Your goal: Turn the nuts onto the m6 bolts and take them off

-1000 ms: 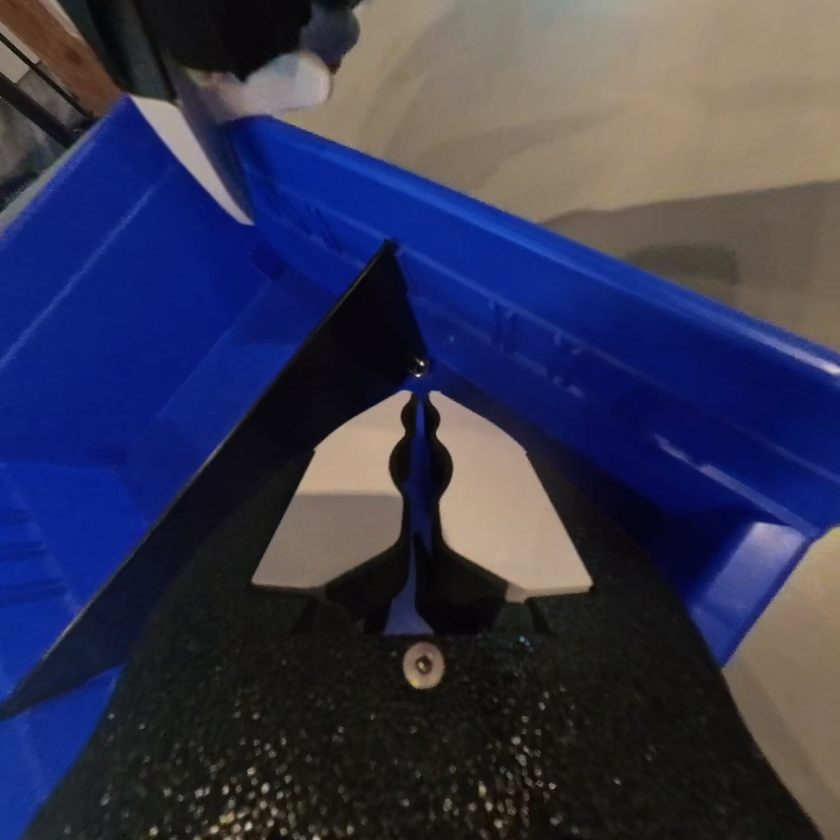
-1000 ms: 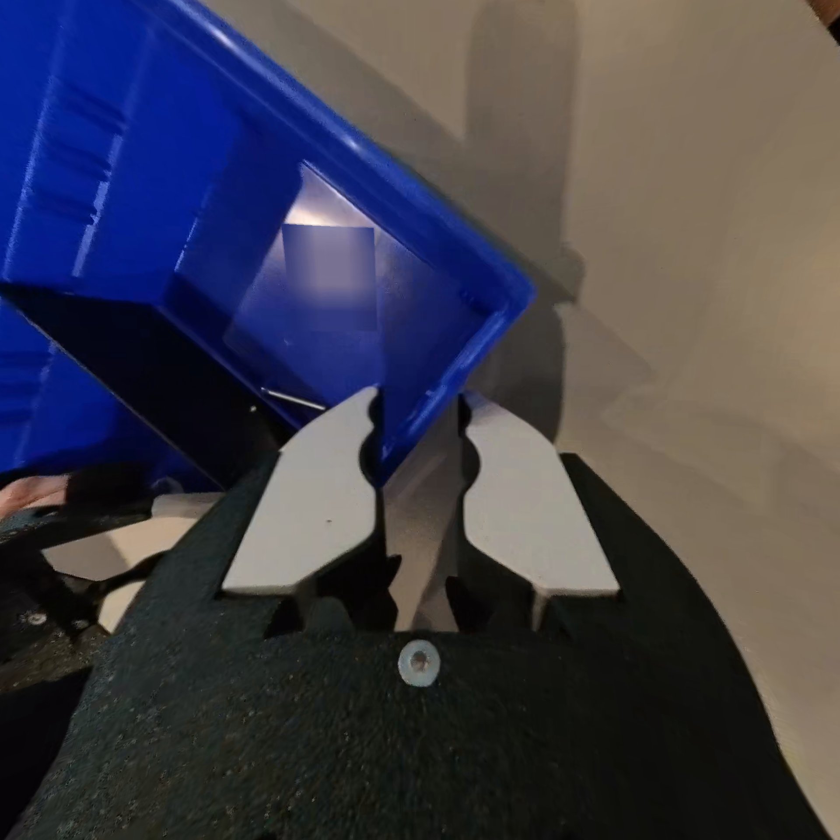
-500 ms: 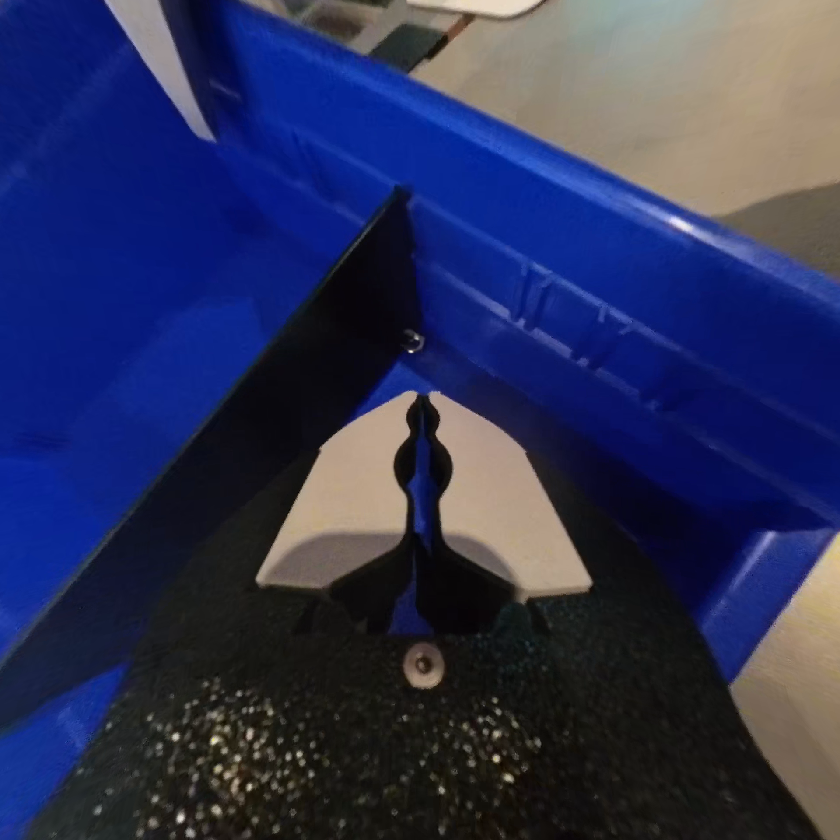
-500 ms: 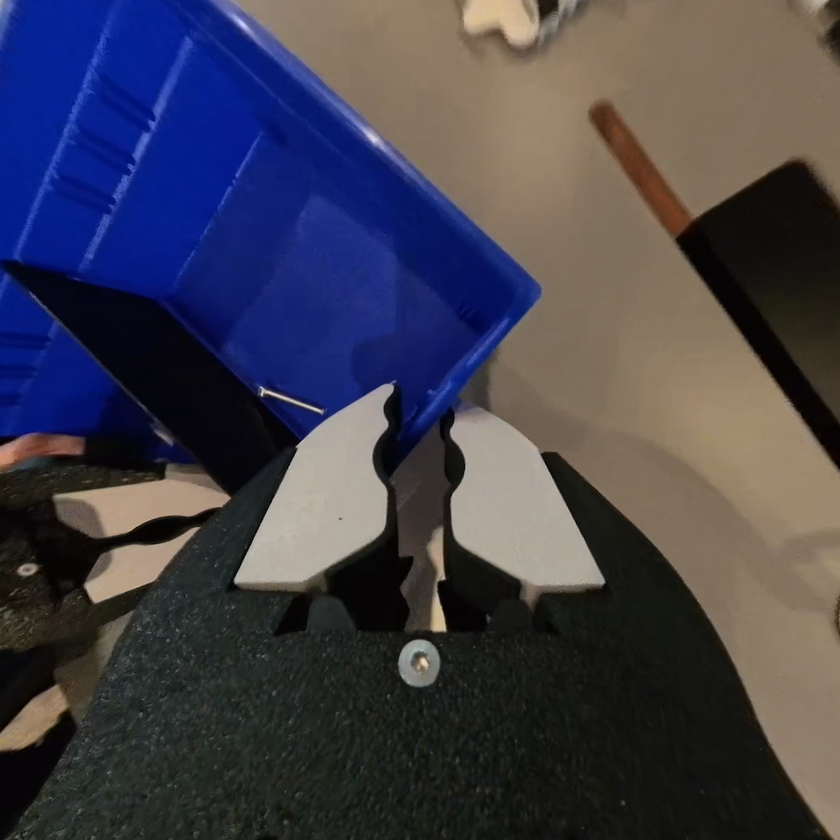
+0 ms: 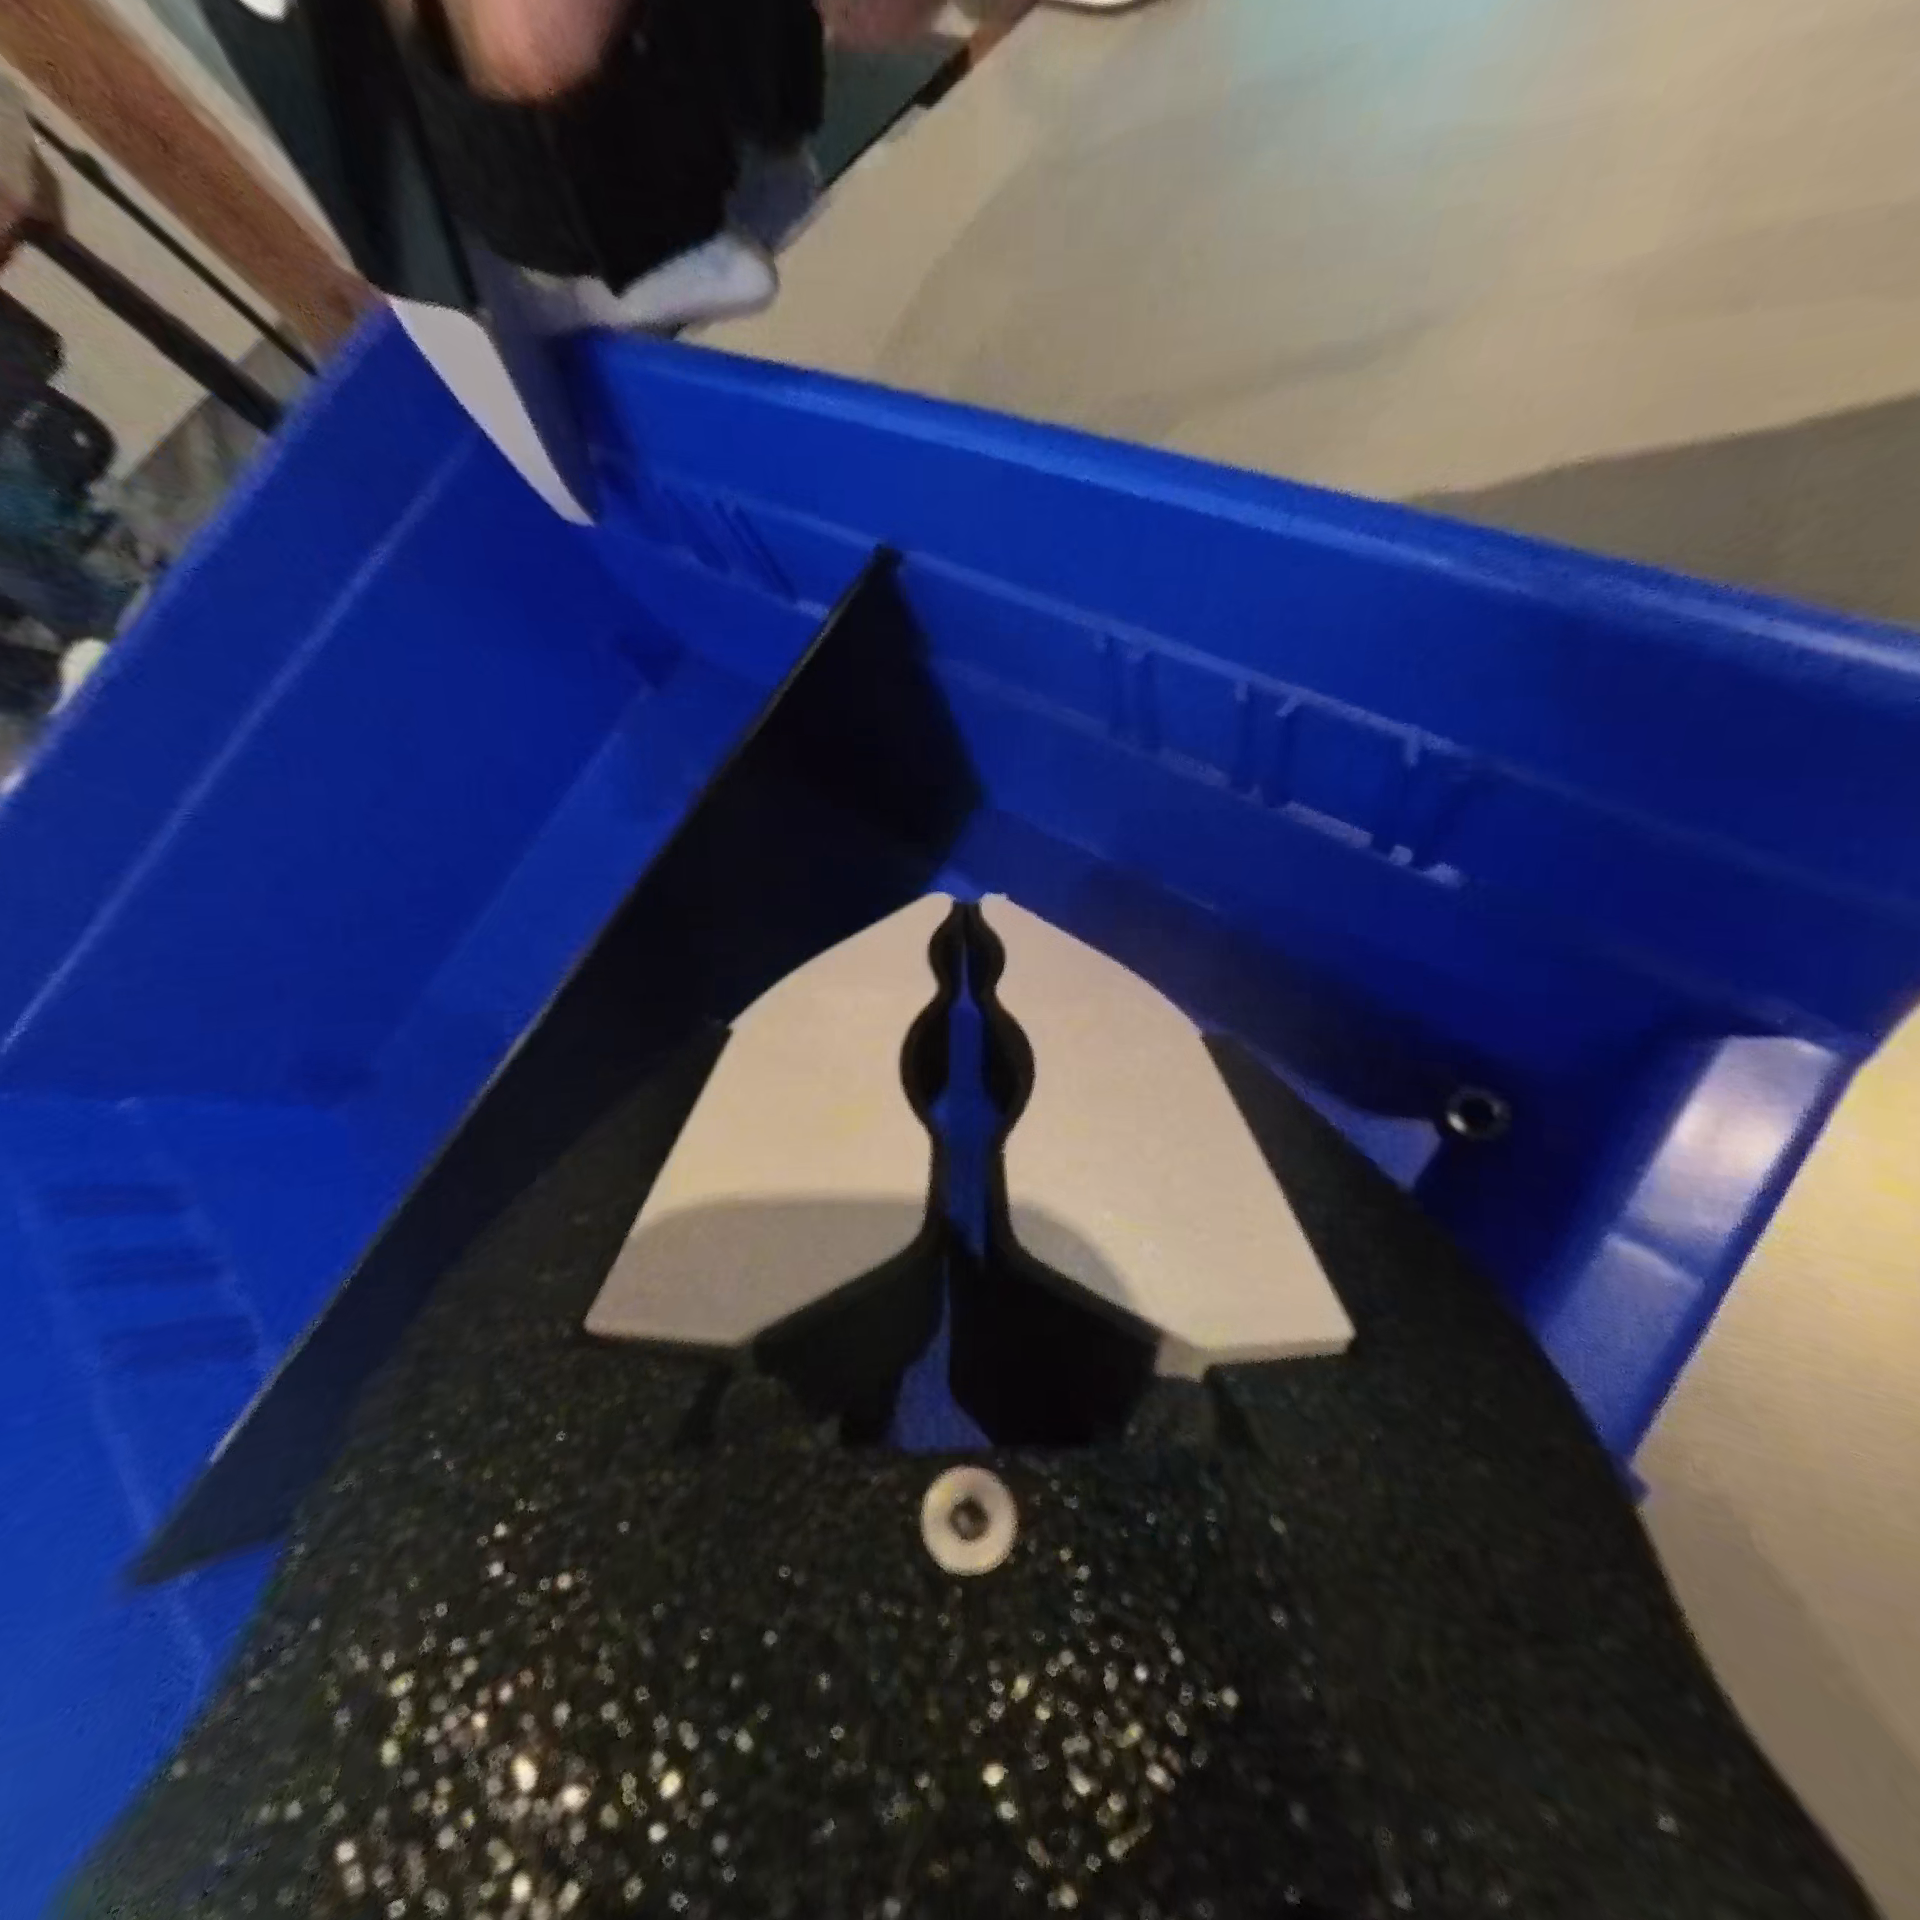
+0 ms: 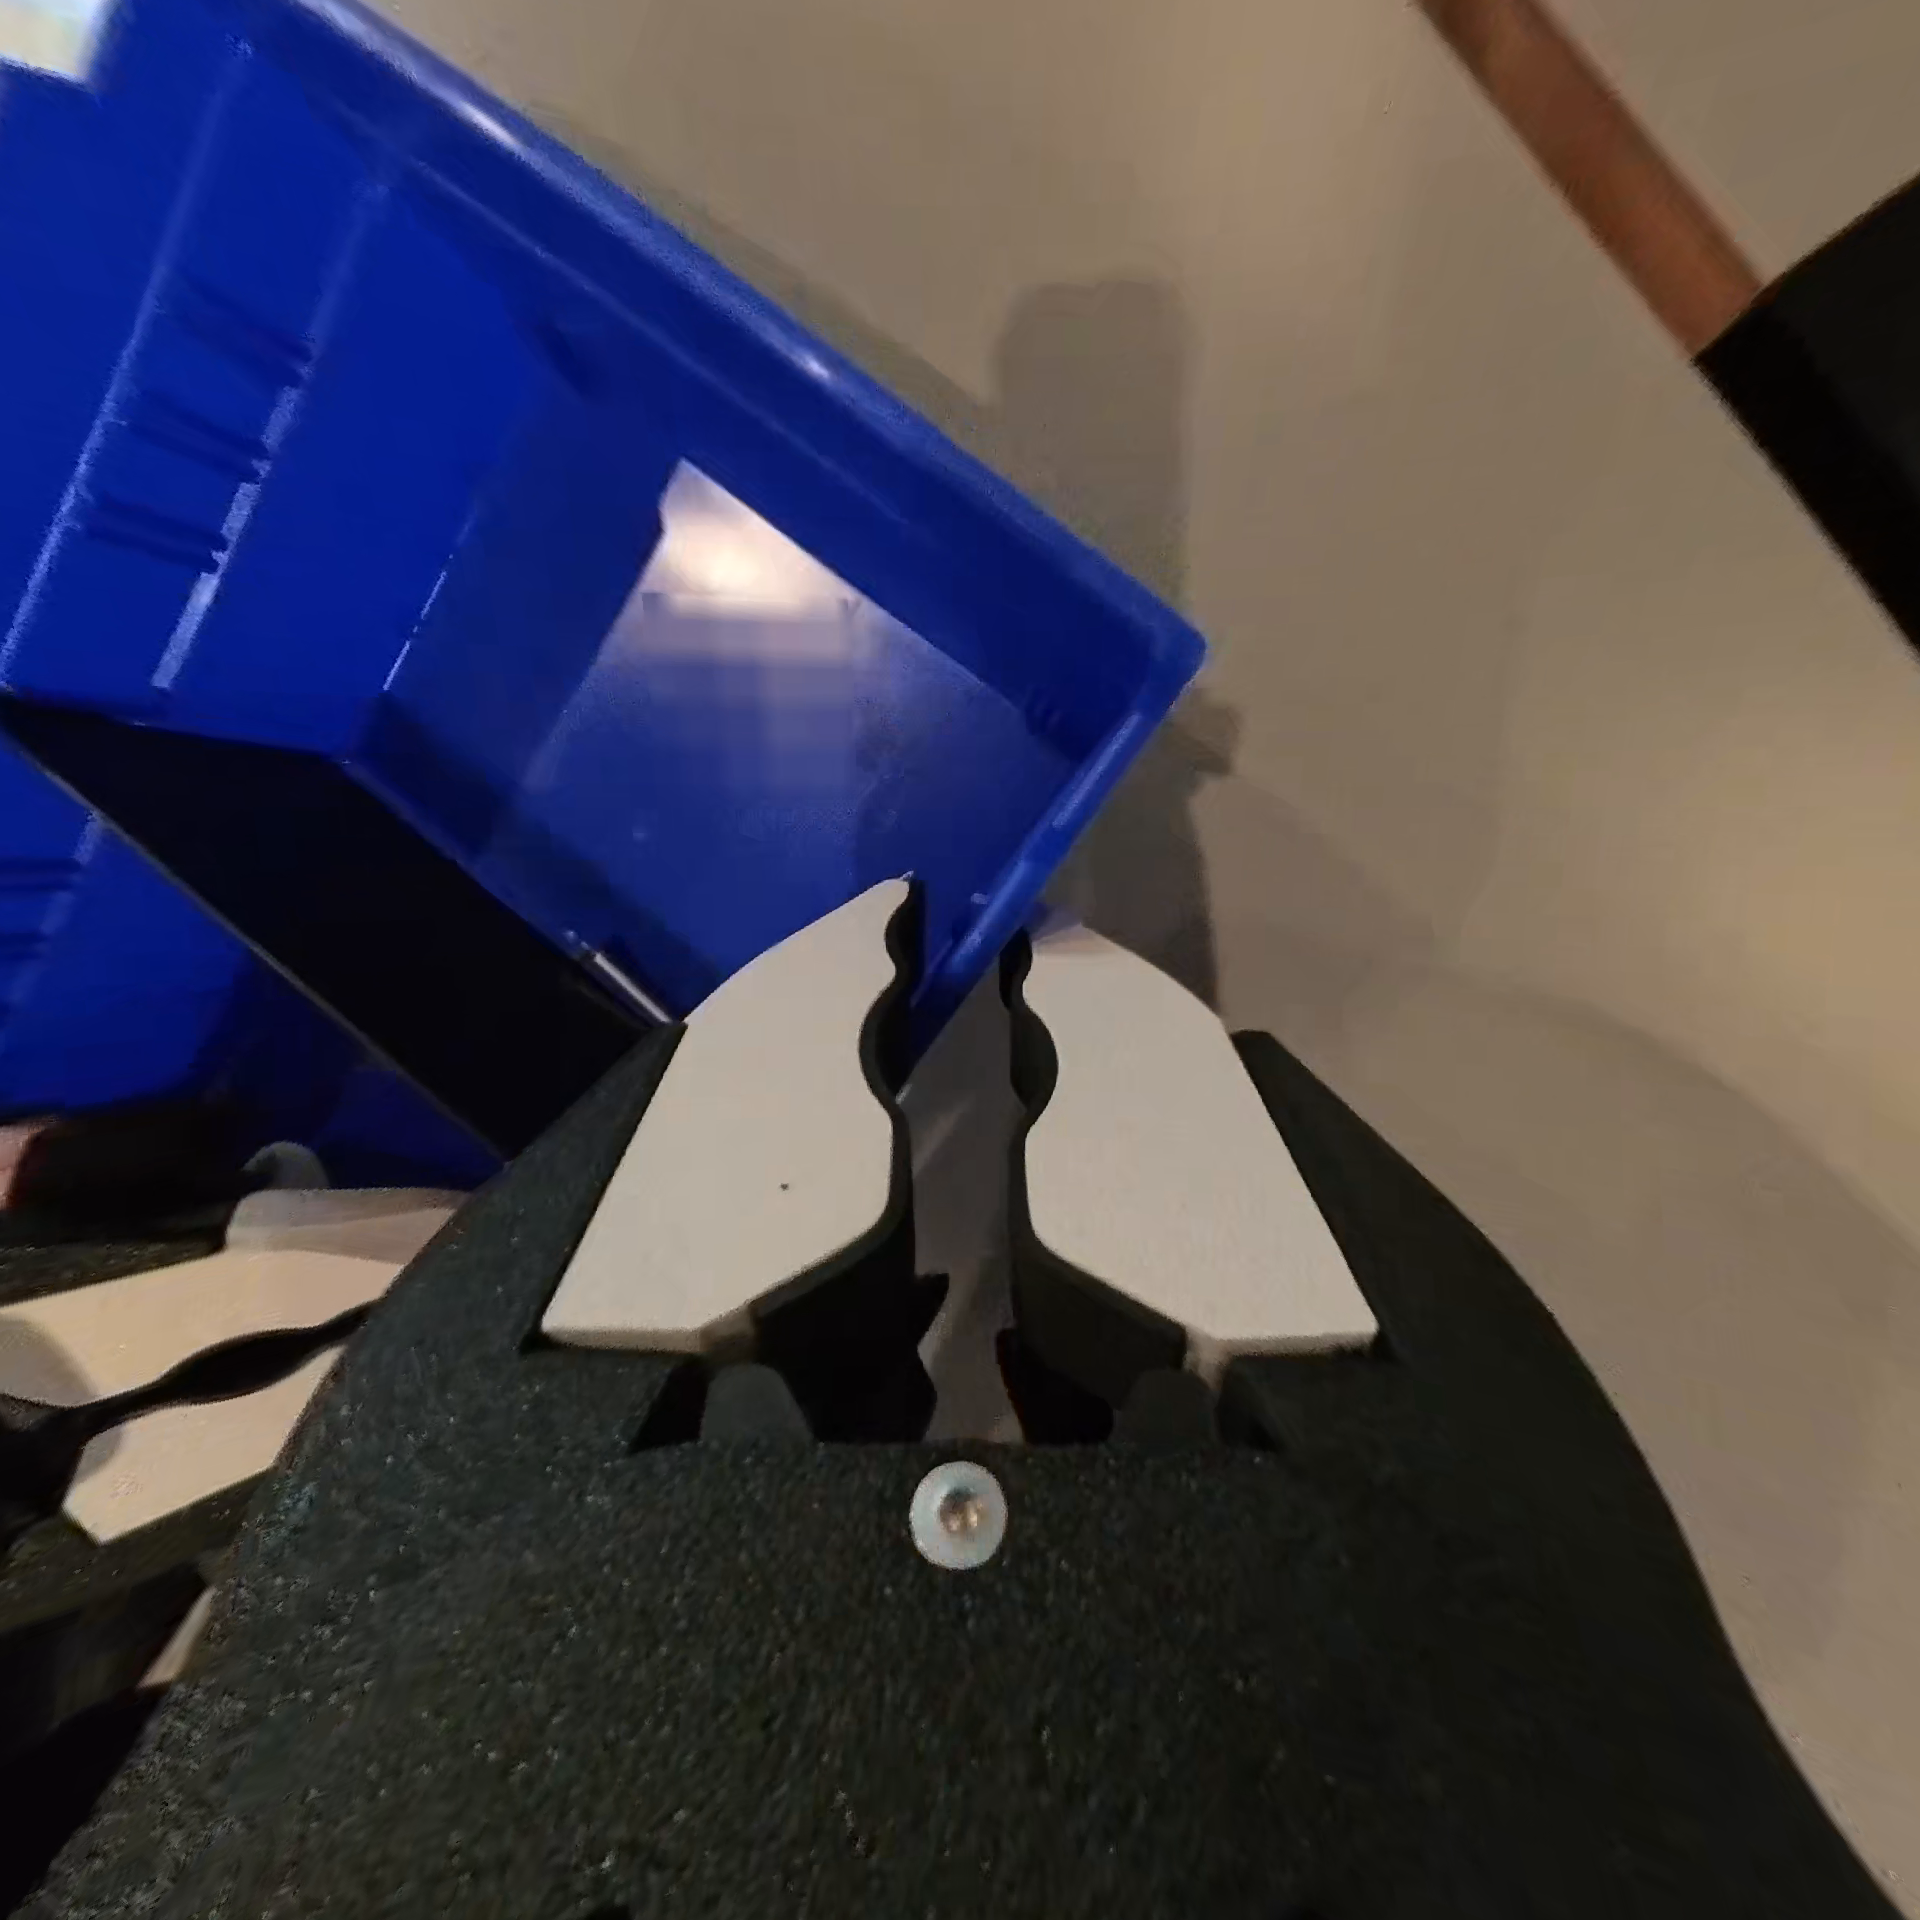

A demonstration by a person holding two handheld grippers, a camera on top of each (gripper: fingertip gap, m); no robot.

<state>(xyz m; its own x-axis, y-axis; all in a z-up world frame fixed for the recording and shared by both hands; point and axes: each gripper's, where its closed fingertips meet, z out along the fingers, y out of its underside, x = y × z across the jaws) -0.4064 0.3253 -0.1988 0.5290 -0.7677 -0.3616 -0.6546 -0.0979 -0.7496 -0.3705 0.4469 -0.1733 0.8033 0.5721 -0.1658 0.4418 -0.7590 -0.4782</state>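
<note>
A blue plastic bin (image 5: 1247, 540) with a black divider (image 5: 790, 831) fills the left wrist view. My left gripper (image 5: 966, 909) is shut on the bin's near wall, with blue showing between its fingers. A small dark nut (image 5: 1478, 1114) lies in the bin's right inner corner. My right gripper (image 6: 961, 914) is shut on the rim at a corner of the bin (image 6: 727, 281), which is held tilted. A thin silvery piece (image 6: 608, 964) lies by the divider (image 6: 312, 883). I see no bolts clearly.
The right gripper's white finger (image 5: 488, 416) and a hand show at the bin's far corner. The left gripper (image 6: 156, 1382) shows at lower left in the right wrist view. A beige tabletop (image 6: 1455, 727) lies under the bin. A wooden bar and a dark block (image 6: 1849, 416) are at the upper right. The gap from one gripper's tips to the other's is roughly 12 cm.
The bin has tilted and swung. The nut has slid from beside the divider to the right inner corner. My right gripper's fingers have closed in on the rim.
</note>
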